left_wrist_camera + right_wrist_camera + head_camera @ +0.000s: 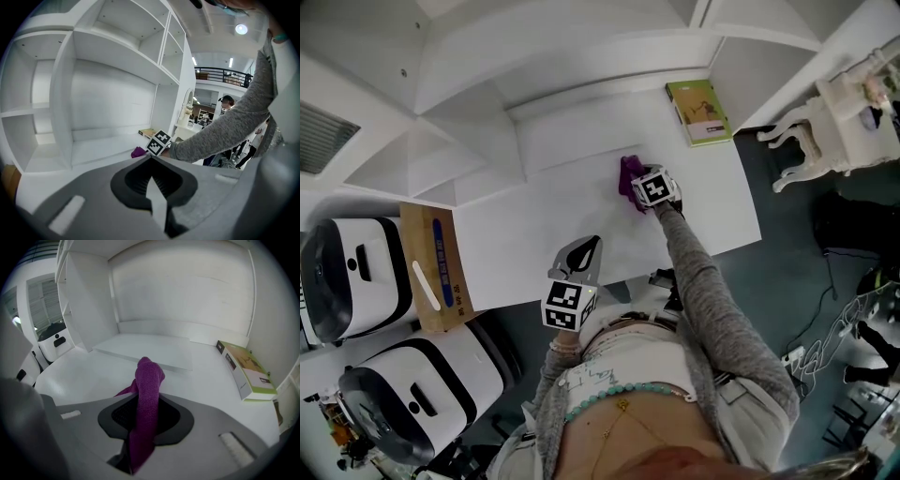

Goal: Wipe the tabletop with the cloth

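- White tabletop (534,225) under bare shelves, with a green book (698,111) at its far right corner.
- Right gripper (637,192) is clamped on the purple cloth (628,172) (bunched, sticking out ahead of the jaws).
- Left gripper (584,253) has its jaws together and empty, near the front edge.

Person wears a grey knit cardigan with long sleeves (705,292) over a white printed top (609,370). Neckwear: a turquoise bead necklace (623,392) and a thin gold chain (622,407) with pendant. Left gripper (583,251) and right gripper (637,191) are grey-bodied, each bearing a black-and-white marker cube.
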`<state>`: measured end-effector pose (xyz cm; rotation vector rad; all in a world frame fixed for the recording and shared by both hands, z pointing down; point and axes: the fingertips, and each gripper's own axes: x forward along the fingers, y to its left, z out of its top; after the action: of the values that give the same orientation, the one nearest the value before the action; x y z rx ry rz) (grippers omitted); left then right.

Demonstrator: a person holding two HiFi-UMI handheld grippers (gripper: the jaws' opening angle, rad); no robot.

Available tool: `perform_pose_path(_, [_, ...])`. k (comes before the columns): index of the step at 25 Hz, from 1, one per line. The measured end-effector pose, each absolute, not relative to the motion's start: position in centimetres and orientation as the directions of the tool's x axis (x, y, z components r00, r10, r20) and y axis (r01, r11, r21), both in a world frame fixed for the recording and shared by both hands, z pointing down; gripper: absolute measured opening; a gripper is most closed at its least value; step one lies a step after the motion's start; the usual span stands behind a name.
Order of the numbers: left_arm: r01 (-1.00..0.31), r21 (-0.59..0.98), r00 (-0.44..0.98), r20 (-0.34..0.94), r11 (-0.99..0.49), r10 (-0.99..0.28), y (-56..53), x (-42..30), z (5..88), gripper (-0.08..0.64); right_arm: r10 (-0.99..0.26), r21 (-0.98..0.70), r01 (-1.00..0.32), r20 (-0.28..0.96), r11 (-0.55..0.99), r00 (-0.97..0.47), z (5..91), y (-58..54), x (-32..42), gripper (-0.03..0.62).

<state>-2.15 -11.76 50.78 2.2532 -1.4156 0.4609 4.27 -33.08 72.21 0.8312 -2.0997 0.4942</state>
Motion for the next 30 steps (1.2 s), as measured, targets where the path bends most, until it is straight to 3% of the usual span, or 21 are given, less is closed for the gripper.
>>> perform_pose_path(24, [-0.925, 0.163, 0.379, 0.488, -0.344, -0.786, -12.7, 3.9, 49.9, 0.000, -0.385, -0.064, -0.690, 0.791, 0.721, -0.476, 72.0, -35.2, 10.4, 0.100])
perform_pose_path(30, [-0.924, 0.165, 0.380, 0.490, -0.344, -0.785, -12.0, 3.4, 50.0, 0.000, -0.408, -0.070, -0.736, 0.795, 0.673, -0.449, 72.1, -35.6, 12.8, 0.100])
